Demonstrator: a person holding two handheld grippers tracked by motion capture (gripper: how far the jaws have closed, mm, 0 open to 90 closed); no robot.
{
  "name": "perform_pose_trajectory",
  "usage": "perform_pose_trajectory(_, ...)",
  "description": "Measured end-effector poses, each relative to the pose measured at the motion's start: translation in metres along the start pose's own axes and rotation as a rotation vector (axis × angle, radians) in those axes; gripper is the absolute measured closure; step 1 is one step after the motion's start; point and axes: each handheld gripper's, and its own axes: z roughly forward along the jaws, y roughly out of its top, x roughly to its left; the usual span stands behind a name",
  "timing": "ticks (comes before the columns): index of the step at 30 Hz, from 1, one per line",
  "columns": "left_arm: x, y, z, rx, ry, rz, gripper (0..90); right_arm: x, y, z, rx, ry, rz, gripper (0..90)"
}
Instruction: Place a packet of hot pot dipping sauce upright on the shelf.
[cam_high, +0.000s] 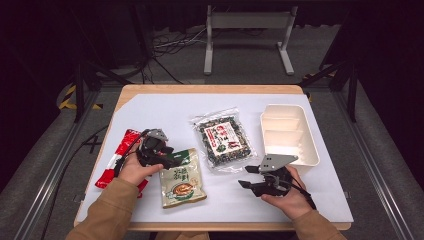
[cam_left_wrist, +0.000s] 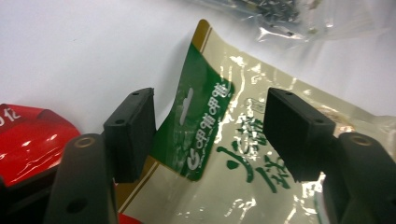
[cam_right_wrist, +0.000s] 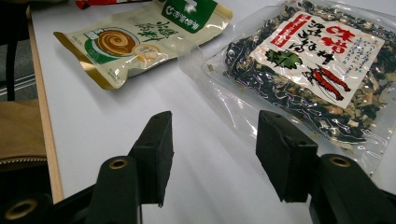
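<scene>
Left gripper (cam_high: 172, 160) has its jaws spread around the green top edge of the beige soup packet (cam_high: 182, 179), which stands between the pads (cam_left_wrist: 133, 123) with a gap on either side, so nothing is clamped. That packet lies on the white table cover (cam_high: 165, 107), near the front edge. Just beside it to the left lies a red packet (cam_high: 120, 150). Right gripper (cam_high: 247, 180) hovers open and empty, near the clear bag of dried greens (cam_high: 224, 139). Farther right sits a white tray (cam_high: 287, 132).
</scene>
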Motion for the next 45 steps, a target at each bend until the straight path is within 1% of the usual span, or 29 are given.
perform_pose_trajectory(2, -0.003, 0.000, -0.001, 0.002, -0.022, 0.003, 39.3, 0.000, 0.000, 0.001, 0.001, 0.001, -0.001, 46.5)
perform_pose_trajectory(3, -0.003, 0.000, -0.001, 0.002, -0.022, 0.003, 40.0, 0.000, 0.000, 0.001, 0.001, 0.001, -0.001, 46.5)
perform_pose_trajectory(4, -0.004, 0.001, -0.001, 0.007, -0.029, 0.016, 40.4, 0.000, 0.001, 0.001, 0.003, 0.004, -0.003, 46.3)
perform_pose_trajectory(5, -0.004, 0.000, 0.000, 0.011, -0.040, 0.012, 41.1, 0.001, 0.001, 0.002, 0.003, 0.004, -0.004, 46.3)
perform_pose_trajectory(7, -0.004, 0.000, 0.000, 0.017, -0.043, 0.012, 42.1, 0.001, 0.001, 0.002, 0.003, 0.005, -0.005, 46.2)
perform_pose_trajectory(9, -0.004, 0.000, 0.003, 0.040, -0.053, 0.009, 44.0, 0.001, 0.001, 0.002, 0.004, 0.005, -0.006, 46.1)
perform_pose_trajectory(10, -0.004, -0.001, 0.006, 0.067, -0.055, 0.005, 46.2, 0.001, 0.001, 0.003, 0.004, 0.006, -0.007, 46.0)
perform_pose_trajectory(12, -0.004, -0.001, 0.011, 0.103, -0.047, 0.002, 48.9, 0.001, 0.001, 0.003, 0.005, 0.007, -0.008, 45.9)
perform_pose_trajectory(14, -0.004, -0.001, 0.013, 0.115, -0.034, 0.002, 50.5, 0.001, 0.001, 0.003, 0.005, 0.007, -0.007, 45.6)
perform_pose_trajectory(16, -0.003, -0.001, 0.013, 0.117, -0.023, 0.006, 54.3, 0.001, 0.001, 0.003, 0.006, 0.006, -0.008, 45.5)
perform_pose_trajectory(17, -0.003, -0.002, 0.013, 0.123, -0.018, -0.008, 57.2, 0.001, 0.001, 0.003, 0.008, 0.009, -0.007, 45.5)
perform_pose_trajectory(19, 0.001, -0.002, 0.014, 0.124, -0.011, -0.017, 63.4, 0.000, 0.001, 0.004, 0.010, 0.013, -0.007, 45.5)
perform_pose_trajectory(20, 0.001, -0.003, 0.014, 0.128, 0.002, -0.019, 68.2, 0.000, 0.001, 0.004, 0.010, 0.015, -0.011, 45.9)
perform_pose_trajectory(22, 0.002, -0.003, 0.014, 0.133, 0.017, -0.006, 74.9, 0.001, 0.001, 0.004, 0.008, 0.011, -0.028, 47.1)
perform_pose_trajectory(23, 0.001, -0.003, 0.014, 0.135, 0.027, -0.011, 76.9, 0.001, 0.001, 0.004, 0.007, 0.010, -0.031, 47.2)
perform_pose_trajectory(24, 0.002, -0.003, 0.014, 0.133, 0.029, -0.005, 80.0, 0.001, 0.001, 0.004, 0.007, 0.011, -0.030, 47.2)
perform_pose_trajectory(29, 0.002, -0.003, 0.015, 0.140, 0.047, 0.003, 85.7, -0.001, 0.001, 0.005, 0.010, 0.021, -0.020, 47.2)
perform_pose_trajectory(32, 0.002, -0.003, 0.014, 0.140, 0.052, 0.007, 87.4, -0.001, 0.001, 0.005, 0.011, 0.025, -0.017, 47.4)
perform_pose_trajectory(34, 0.001, -0.003, 0.014, 0.140, 0.054, 0.000, 88.1, -0.001, 0.001, 0.005, 0.012, 0.027, -0.014, 47.7)
perform_pose_trajectory(35, 0.001, -0.003, 0.013, 0.134, 0.058, 0.012, 88.5, -0.001, 0.001, 0.005, 0.013, 0.027, -0.013, 47.8)
perform_pose_trajectory(37, 0.000, -0.002, 0.012, 0.126, 0.055, 0.006, 89.1, -0.002, 0.001, 0.005, 0.012, 0.028, -0.012, 47.9)
perform_pose_trajectory(38, 0.000, -0.002, 0.010, 0.122, 0.049, 0.015, 89.2, -0.002, 0.001, 0.005, 0.012, 0.027, -0.012, 47.9)
perform_pose_trajectory(41, -0.002, -0.001, 0.005, 0.098, 0.038, 0.005, 89.4, -0.002, 0.001, 0.005, 0.012, 0.028, -0.011, 47.8)
perform_pose_trajectory(43, -0.002, -0.001, 0.001, 0.080, 0.019, -0.001, 89.5, -0.002, 0.001, 0.005, 0.010, 0.028, -0.013, 47.8)
perform_pose_trajectory(44, -0.002, 0.000, -0.002, 0.078, 0.011, 0.004, 89.5, -0.002, 0.001, 0.005, 0.009, 0.029, -0.012, 47.8)
perform_pose_trajectory(45, -0.003, 0.001, -0.003, 0.076, 0.014, 0.014, 89.5, -0.002, 0.001, 0.004, 0.007, 0.029, -0.011, 47.9)
